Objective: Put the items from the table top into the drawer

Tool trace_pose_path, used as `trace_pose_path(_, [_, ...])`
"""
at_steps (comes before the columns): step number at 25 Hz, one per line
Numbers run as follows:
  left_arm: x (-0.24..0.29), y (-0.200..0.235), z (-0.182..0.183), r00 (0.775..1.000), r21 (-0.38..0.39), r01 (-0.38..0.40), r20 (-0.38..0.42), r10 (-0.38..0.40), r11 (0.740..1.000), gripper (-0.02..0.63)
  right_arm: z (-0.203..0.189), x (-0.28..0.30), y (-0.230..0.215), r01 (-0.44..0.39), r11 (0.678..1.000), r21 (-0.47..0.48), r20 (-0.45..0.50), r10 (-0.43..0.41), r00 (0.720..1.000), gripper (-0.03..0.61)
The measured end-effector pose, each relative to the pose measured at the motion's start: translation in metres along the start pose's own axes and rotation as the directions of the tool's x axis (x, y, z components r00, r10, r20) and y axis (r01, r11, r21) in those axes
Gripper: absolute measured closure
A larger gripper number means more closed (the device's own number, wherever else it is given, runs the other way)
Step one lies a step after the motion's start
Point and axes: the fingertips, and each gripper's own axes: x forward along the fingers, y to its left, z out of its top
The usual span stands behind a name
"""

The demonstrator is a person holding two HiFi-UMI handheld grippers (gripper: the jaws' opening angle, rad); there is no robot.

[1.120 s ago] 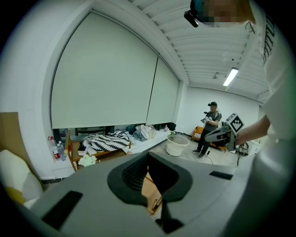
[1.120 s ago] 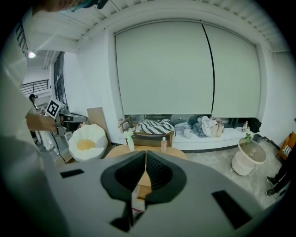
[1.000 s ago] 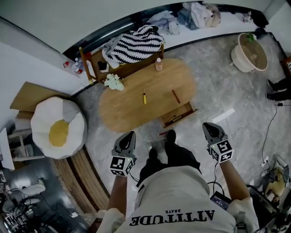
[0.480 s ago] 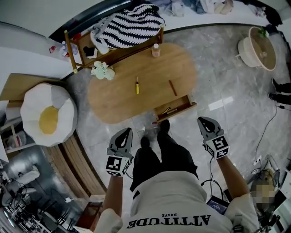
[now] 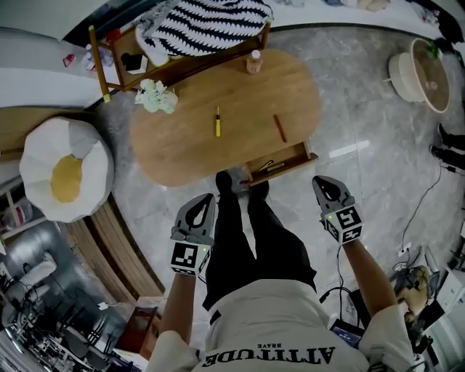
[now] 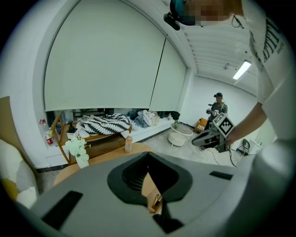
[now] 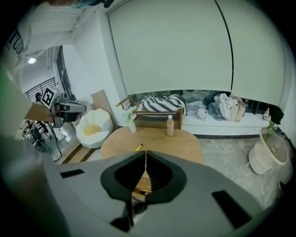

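Observation:
An oval wooden table (image 5: 182, 138) stands ahead of me. On it lie a yellow pen (image 5: 216, 123) and a brown stick (image 5: 280, 128); a small orange bottle (image 5: 253, 62) stands at its far edge. The drawer (image 5: 278, 164) in its near side is pulled out with a few small items inside. My left gripper (image 5: 203, 205) and right gripper (image 5: 322, 186) hang shut and empty on either side of my legs, short of the table. In the right gripper view the pen (image 7: 138, 147) and bottle (image 7: 170, 125) show beyond the shut jaws.
A white vase of flowers (image 5: 155, 96) stands on the table's left end. Behind it is a wooden bench with a striped blanket (image 5: 203, 22). A white and yellow beanbag (image 5: 64, 174) sits left, a round basket (image 5: 421, 76) right. Cables lie on the floor at right.
Both grippers have sunk and moved toward the table. My view has shifted forward, so the table and drawer lie nearer to my feet.

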Motion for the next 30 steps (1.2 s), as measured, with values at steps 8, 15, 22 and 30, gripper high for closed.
trace_pose_path(8, [0.042, 0.04, -0.044, 0.999, -0.014, 0.029, -0.043, -0.029, 0.999, 0.592, -0.016, 0.067, -0.008, 0.028, 1.0, 0.013, -0.044, -0.027, 0.999, 0.557])
trace_pose_path(15, [0.084, 0.064, -0.078, 0.996, -0.102, 0.071, -0.047, -0.076, 0.992, 0.592, -0.049, 0.124, -0.025, 0.036, 0.997, 0.064, -0.097, -0.03, 0.995, 0.555])
trace_pose_path(22, [0.121, 0.074, -0.106, 0.995, -0.148, 0.081, -0.039, -0.088, 0.986, 0.592, -0.085, 0.172, -0.041, 0.011, 0.996, 0.085, -0.15, 0.002, 0.989, 0.555])
trace_pose_path(30, [0.161, 0.074, -0.154, 0.988, -0.133, 0.116, -0.087, -0.128, 0.984, 0.592, -0.126, 0.234, -0.066, 0.032, 0.995, 0.09, -0.198, -0.014, 0.98, 0.499])
